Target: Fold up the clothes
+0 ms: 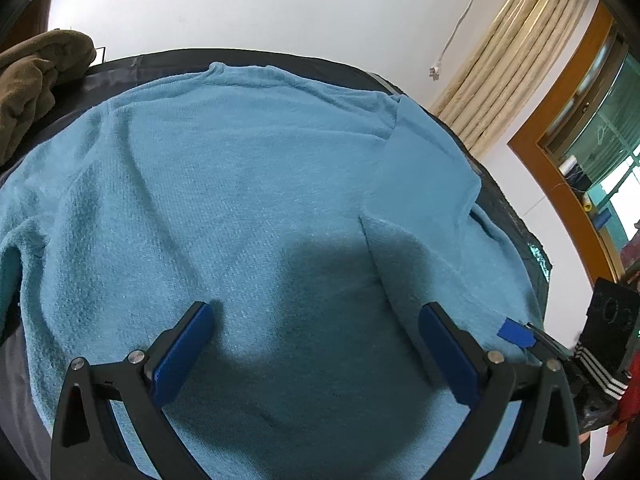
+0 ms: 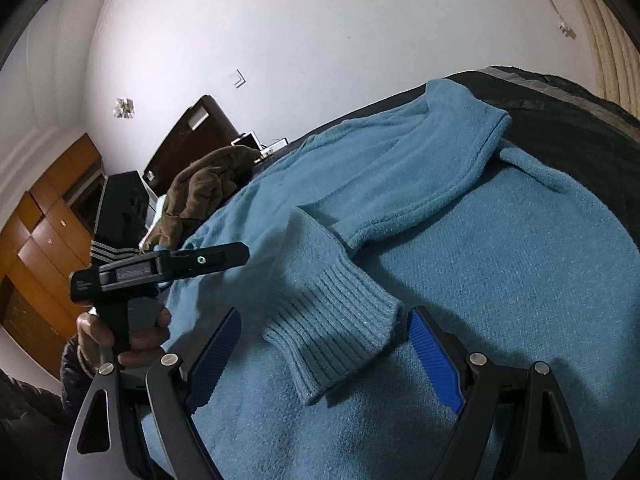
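Note:
A light blue knit sweater (image 1: pixel 248 184) lies spread on a dark surface (image 1: pixel 320 66). One sleeve is folded in over the body on the right (image 1: pixel 424 184). My left gripper (image 1: pixel 316 316) is open and empty, hovering just above the sweater's lower body. In the right wrist view the sweater (image 2: pixel 500 264) fills the frame and the folded sleeve's ribbed cuff (image 2: pixel 336 328) lies between my right gripper's fingers. My right gripper (image 2: pixel 324 322) is open around the cuff, not closed on it. The left gripper also shows in the right wrist view (image 2: pixel 176 266), held by a hand.
A brown fleece garment (image 1: pixel 36 80) lies bunched at the far left of the surface, also in the right wrist view (image 2: pixel 204 192). Beige curtains (image 1: pixel 520 52) and a wooden window frame (image 1: pixel 560 184) stand to the right. Wooden cabinets (image 2: pixel 44 232) stand to the left.

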A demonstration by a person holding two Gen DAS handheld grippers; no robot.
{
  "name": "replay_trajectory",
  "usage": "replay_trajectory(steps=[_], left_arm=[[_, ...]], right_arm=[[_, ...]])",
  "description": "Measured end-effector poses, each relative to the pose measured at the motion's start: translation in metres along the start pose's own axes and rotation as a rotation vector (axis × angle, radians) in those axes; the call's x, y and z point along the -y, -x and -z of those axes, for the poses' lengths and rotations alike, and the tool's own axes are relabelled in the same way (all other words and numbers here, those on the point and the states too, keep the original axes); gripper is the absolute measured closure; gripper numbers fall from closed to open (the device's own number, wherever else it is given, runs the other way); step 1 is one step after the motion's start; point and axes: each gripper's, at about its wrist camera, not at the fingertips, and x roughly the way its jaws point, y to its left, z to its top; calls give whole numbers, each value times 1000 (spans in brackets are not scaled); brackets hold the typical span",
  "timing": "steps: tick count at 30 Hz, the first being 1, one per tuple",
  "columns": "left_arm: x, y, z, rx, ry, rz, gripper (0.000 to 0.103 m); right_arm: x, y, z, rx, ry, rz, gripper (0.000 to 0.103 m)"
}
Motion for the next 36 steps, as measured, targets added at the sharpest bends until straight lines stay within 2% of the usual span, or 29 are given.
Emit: replay_trajectory(steps=[9, 14, 15, 20, 24, 27, 32, 36], left_arm=[[1, 21, -1, 38, 2, -21, 0], [-9, 21, 3, 28, 31, -28, 0], [-10, 20, 4, 25, 34, -28, 0], [-7, 13, 6, 5, 15, -25, 0], [-4, 17, 12, 8, -7, -33, 0], [-5, 23, 19, 12, -12, -21, 0], [-4, 31, 28, 10, -25, -12, 0], [-2, 34, 30, 10, -42, -30, 0]], right_arm=[[-5, -2, -1, -12, 16, 30, 16], [-10, -9, -2, -23, 35, 84, 16], [-11, -9, -3, -23, 33, 72, 16], [-21, -3, -10, 1, -4, -121, 16], [-29, 8, -30, 69, -33, -322, 16], [-24, 6, -34, 80, -70, -397, 16], [7, -9, -19, 56, -217, -439, 16], [25, -8, -12, 92, -283, -346, 16]])
